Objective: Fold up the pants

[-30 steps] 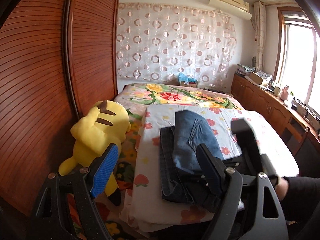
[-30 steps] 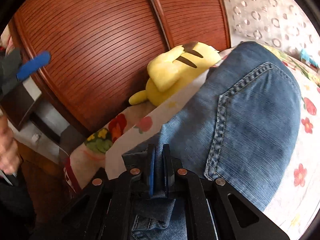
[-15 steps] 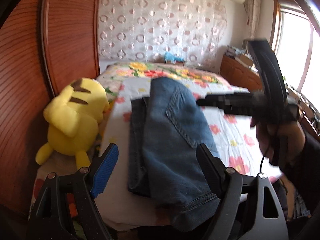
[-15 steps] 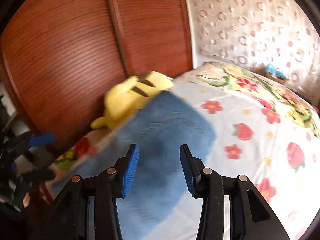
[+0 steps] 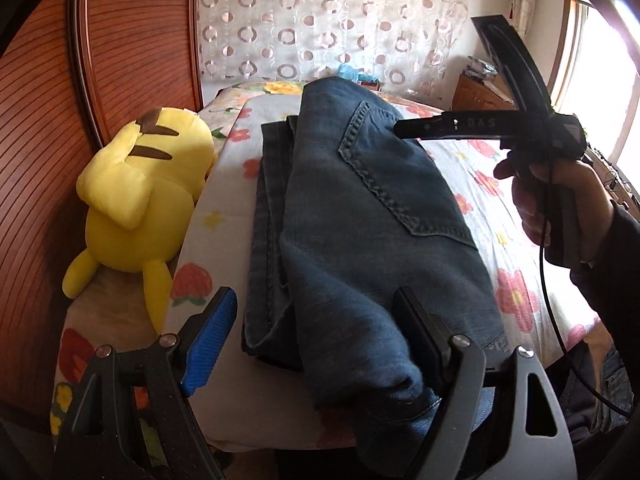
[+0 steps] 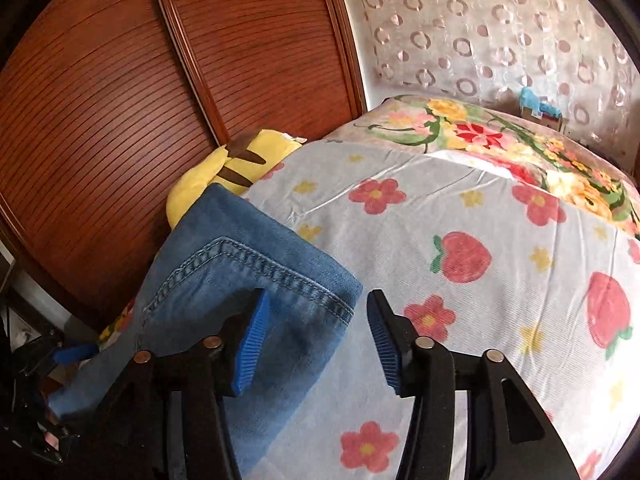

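Observation:
Folded blue jeans (image 5: 360, 216) lie on the flowered bed sheet (image 5: 224, 200), back pocket up, with one end hanging over the bed's near edge. My left gripper (image 5: 316, 340) hovers open and wide over that near end, one finger on each side, pads not pressing. My right gripper (image 6: 316, 340) is opening and holds nothing; the jeans' edge (image 6: 248, 276) lies under its left finger. In the left wrist view the right gripper (image 5: 404, 128) hangs above the jeans' far right side, in a person's hand (image 5: 560, 200).
A yellow plush toy (image 5: 140, 200) lies on the bed left of the jeans, against the brown slatted wardrobe doors (image 5: 52, 128). The strawberry-print sheet (image 6: 460, 260) stretches to the right. A patterned curtain (image 5: 320, 32) hangs behind the bed, and a window (image 5: 608, 80) is at the right.
My right gripper let go of the jeans, opened, and swung away to the right over the sheet. My left gripper came down closer to the jeans' near end.

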`<state>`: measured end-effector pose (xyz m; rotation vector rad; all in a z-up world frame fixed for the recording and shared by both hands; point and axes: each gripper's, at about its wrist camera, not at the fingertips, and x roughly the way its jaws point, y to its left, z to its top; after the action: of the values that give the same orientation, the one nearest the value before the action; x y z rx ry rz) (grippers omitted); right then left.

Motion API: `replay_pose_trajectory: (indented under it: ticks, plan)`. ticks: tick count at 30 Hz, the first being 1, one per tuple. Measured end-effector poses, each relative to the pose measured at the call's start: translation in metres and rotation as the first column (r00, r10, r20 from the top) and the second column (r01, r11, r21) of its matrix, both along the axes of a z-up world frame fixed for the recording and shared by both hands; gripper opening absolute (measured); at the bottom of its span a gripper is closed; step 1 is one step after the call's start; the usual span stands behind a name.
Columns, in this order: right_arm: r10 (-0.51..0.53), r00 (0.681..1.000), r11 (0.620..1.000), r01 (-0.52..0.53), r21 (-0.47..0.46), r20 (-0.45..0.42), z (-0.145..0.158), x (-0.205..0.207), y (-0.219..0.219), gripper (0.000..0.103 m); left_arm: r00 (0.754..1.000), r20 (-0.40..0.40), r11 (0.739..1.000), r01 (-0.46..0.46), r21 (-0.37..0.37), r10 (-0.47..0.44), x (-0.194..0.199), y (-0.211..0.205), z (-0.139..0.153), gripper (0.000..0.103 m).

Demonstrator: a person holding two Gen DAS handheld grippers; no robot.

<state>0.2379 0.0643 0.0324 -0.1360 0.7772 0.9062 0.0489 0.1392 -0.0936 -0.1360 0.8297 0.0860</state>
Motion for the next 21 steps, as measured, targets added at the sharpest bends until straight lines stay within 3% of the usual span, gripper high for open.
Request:
replay_pose_trajectory:
  ticks: [7,10,12,14,15,16,19,21]
  plan:
    - [-0.015,0.996,1.000,0.016,0.007,-0.087,-0.019,0.023,0.009,0.075,1.000,-0.001,1.000,-0.001,-0.024,0.001,-0.002,0.001,-0.007,0.081]
    - [0.001,0.993,1.000,0.001,0.020,-0.115,-0.024,0.028,0.011,0.075,1.000,0.011,0.999,0.002,-0.045,-0.001,-0.005,0.003,-0.010,0.081]
    - [0.032,0.988,0.999,-0.028,0.027,-0.150,-0.029,0.035,0.015,0.075,1.000,0.019,0.997,0.010,-0.076,-0.009,-0.007,0.005,-0.010,0.075]
    - [0.057,0.984,0.998,-0.051,0.040,-0.171,-0.032,0.038,0.016,0.070,0.999,0.031,0.996,0.013,-0.090,-0.011,-0.010,0.005,-0.009,0.064]
    - [0.083,0.977,0.995,-0.072,0.065,-0.195,-0.033,0.041,0.016,0.057,0.999,0.040,0.995,0.021,-0.097,-0.017,-0.012,0.005,-0.009,0.058]
    - [0.091,0.973,0.994,-0.075,0.085,-0.212,-0.034,0.043,0.015,0.052,0.998,0.044,0.991,0.044,-0.124,-0.039,-0.013,0.004,-0.009,0.045]
    - [0.108,0.973,0.991,-0.089,0.100,-0.204,-0.034,0.041,0.014,0.035,0.997,0.052,0.993,0.063,-0.103,-0.057,-0.016,-0.003,-0.007,0.034]
    - [0.116,0.975,0.989,-0.096,0.111,-0.188,-0.030,0.037,0.012,0.029,0.997,0.059,0.992,0.063,-0.106,-0.057,-0.018,-0.004,-0.004,0.026]
